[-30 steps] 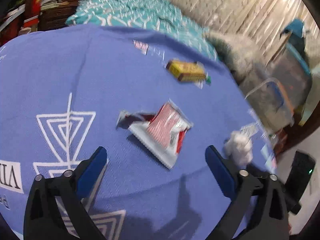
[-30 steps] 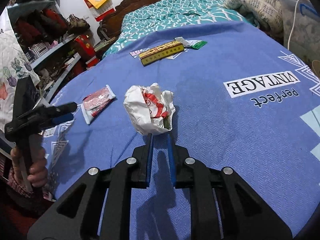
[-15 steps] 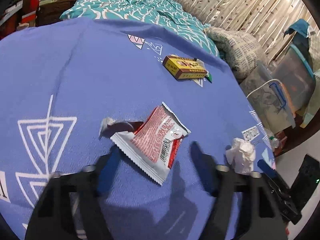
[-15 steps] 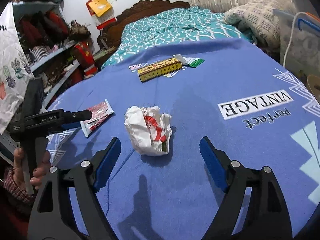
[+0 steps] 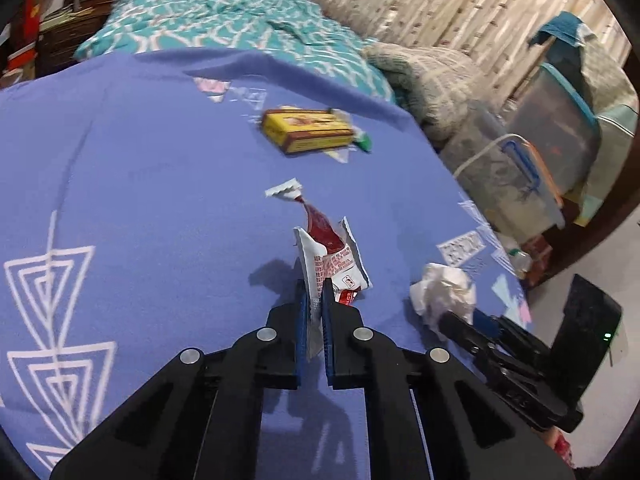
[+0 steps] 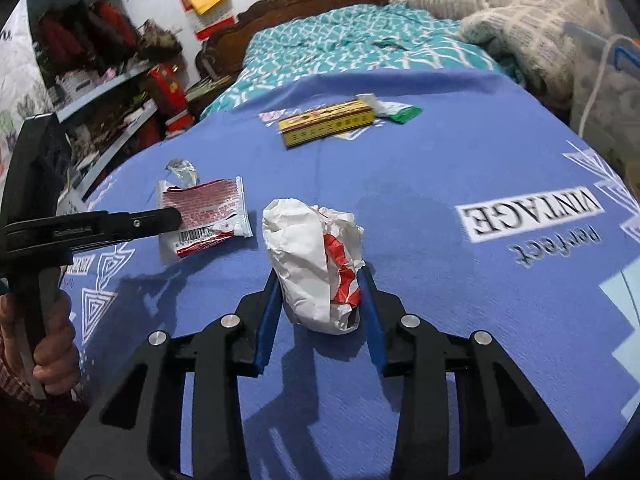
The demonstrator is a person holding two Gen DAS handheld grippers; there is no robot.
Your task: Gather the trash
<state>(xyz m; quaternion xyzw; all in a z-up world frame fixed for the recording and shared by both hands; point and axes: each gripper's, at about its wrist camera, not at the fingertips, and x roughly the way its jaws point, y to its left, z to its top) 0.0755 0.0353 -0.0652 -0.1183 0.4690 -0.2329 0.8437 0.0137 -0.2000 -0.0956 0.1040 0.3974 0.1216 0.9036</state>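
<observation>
While the blue cloth (image 6: 460, 184) covers the whole desk, printed "Perfect VINTAGE" in white, the trash lies scattered on it. Largest is the crumpled paper wrapper (image 6: 316, 264), white with red print, sitting near the front edge between the right tongs (image 6: 320, 312); their jaws have just been closing and now press both sides of the wad. It looks light and springy, likely to squash, so a hold across its middle suits it. Next is the yellow box (image 6: 328, 124) at the far side, stiff, its lettering too blurred to read, with a green-and-white scrap (image 6: 396, 110) touching its end. Smaller is the red-and-white snack packet (image 5: 332, 256), thin, slick and floppy, bearing a barcode. The left tongs (image 5: 316, 304) have just been closing and now pinch its near edge, standing it upright.
</observation>
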